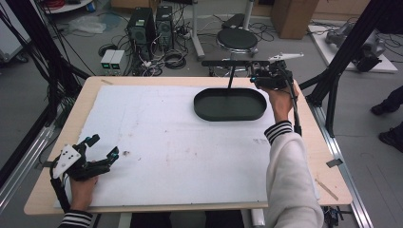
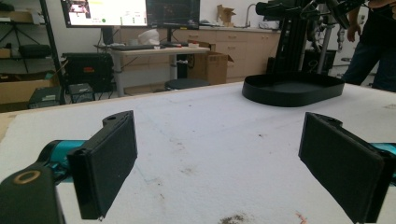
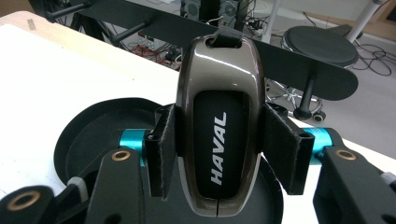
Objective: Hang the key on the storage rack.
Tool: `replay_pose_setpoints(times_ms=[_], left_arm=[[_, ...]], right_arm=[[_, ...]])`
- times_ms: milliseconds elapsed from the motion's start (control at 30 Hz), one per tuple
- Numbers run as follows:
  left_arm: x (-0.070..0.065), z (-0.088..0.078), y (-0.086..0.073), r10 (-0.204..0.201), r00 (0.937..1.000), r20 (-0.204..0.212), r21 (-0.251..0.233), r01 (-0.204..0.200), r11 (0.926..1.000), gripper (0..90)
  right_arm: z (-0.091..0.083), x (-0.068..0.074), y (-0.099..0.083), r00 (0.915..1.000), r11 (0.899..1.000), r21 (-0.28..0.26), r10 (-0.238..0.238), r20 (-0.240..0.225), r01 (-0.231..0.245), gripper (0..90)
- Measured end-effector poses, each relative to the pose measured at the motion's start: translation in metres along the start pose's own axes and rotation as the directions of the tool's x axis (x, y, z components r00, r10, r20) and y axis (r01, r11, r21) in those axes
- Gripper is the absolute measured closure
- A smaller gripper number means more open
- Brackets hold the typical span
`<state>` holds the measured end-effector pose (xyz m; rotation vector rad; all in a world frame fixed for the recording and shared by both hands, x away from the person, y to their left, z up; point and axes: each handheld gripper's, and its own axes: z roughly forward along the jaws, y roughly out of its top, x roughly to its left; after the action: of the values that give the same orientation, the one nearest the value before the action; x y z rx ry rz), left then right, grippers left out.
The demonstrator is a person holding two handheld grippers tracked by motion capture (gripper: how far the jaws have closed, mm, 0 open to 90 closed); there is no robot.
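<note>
My right gripper [image 3: 219, 154] is clamped on a car key fob [image 3: 218, 126], its pads pressed against both sides of the glossy brown shell with the HAVAL lettering facing the camera. I hold it above the far end of the black oval tray [image 1: 230, 104], which sits on the white mat [image 1: 166, 142] near the table's far edge. Just beyond the fob a black bar [image 3: 243, 42] with hanging pegs crosses my line of sight, close to the key's top loop. My left gripper [image 1: 97, 152] rests low at the near left corner of the mat, jaws spread wide with nothing between them, well apart from the tray. Behind the table stand a black stool [image 1: 236, 39] and computer towers [image 1: 151, 26] among cables.
</note>
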<state>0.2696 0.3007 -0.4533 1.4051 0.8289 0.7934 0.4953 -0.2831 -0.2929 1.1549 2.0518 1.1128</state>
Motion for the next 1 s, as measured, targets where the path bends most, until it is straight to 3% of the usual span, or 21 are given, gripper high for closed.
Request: replay_pose_setpoints(times_ms=[600,633,1000], left_arm=[[0.0,0.0,0.0,0.0,1.0,0.001,-0.002,0.0,1.0,11.9],[0.0,0.0,0.0,0.0,1.0,0.001,-0.001,0.0,1.0,11.9],[-0.001,0.0,0.0,0.001,1.0,0.001,-0.004,-0.001,1.0,11.9]], right_arm=[[0.014,-0.002,-0.013,0.9978,0.999,0.008,0.05,0.042,-0.051,48.0],[0.016,-0.003,-0.018,0.9966,0.997,0.019,0.072,0.039,-0.073,48.0],[0.022,-0.005,-0.022,0.9963,0.995,0.06,0.076,0.041,-0.079,47.4]])
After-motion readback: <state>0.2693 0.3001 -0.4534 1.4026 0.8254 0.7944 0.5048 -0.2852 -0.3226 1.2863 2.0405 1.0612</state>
